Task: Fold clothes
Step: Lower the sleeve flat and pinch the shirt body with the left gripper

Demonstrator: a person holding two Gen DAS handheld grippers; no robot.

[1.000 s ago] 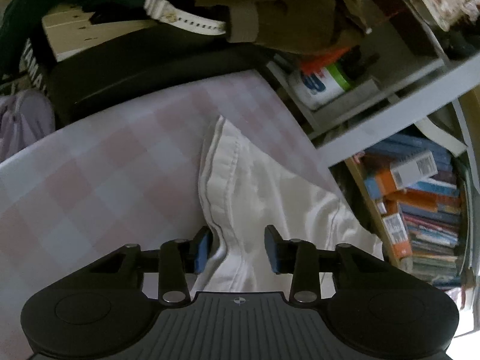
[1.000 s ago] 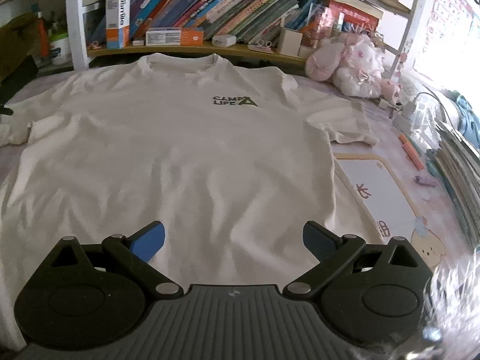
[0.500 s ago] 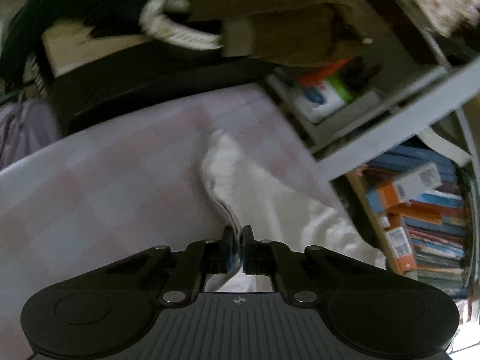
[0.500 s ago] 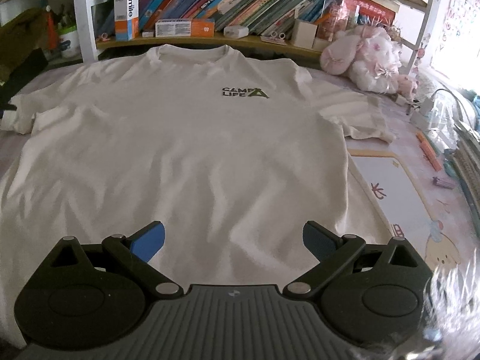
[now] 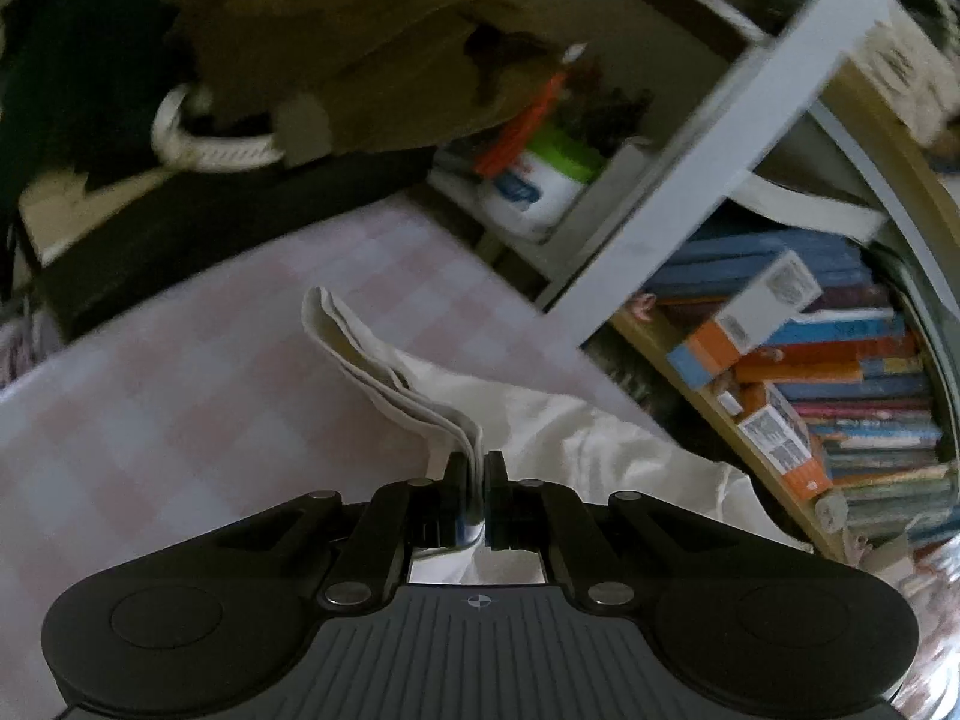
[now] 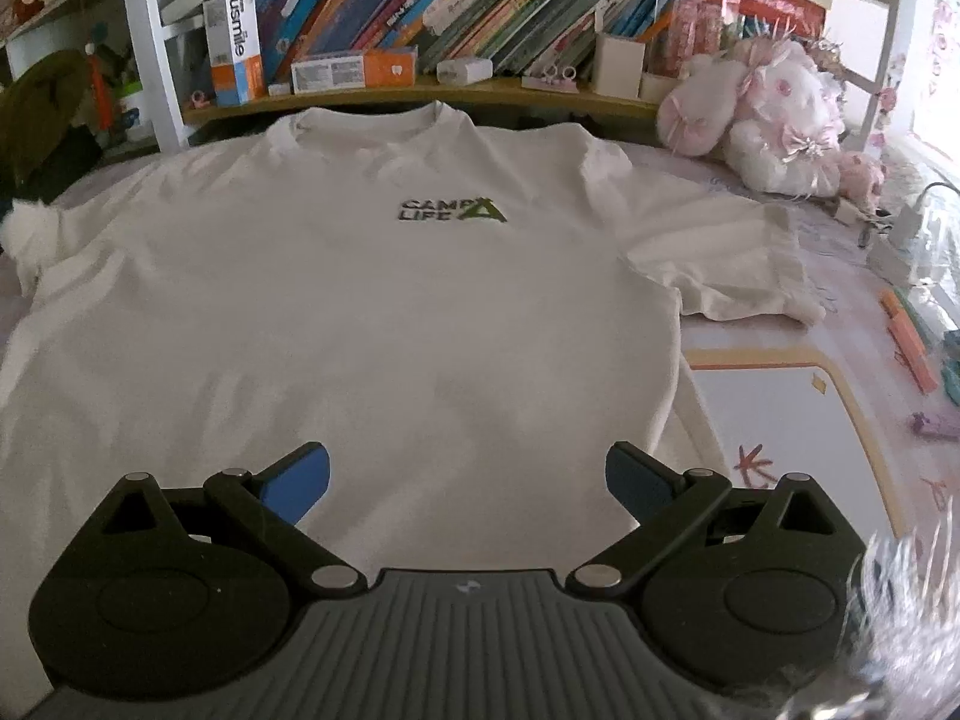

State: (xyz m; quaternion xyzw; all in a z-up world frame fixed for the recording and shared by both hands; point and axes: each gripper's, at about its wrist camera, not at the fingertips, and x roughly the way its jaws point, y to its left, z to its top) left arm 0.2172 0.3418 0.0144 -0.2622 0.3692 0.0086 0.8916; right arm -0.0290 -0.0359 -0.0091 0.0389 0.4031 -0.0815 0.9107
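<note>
A white T-shirt with a small "CAMP LIFE" print lies face up, spread flat on the checked cloth. My right gripper hangs open over its lower half, with nothing between the blue pads. In the left wrist view my left gripper is shut on the hem of the shirt's sleeve, which is lifted off the pink checked cloth in a bunched fold. In the right wrist view that raised sleeve shows at the far left edge.
A white bookshelf packed with books and boxes runs along the far side. Pink plush toys sit at the back right. A drawing board, pens and clutter lie to the right. Dark bags and a brown cloth pile up at the left.
My left gripper closed on the sleeve hem and lifted it off the cloth. The right gripper moved forward over the shirt, still open.
</note>
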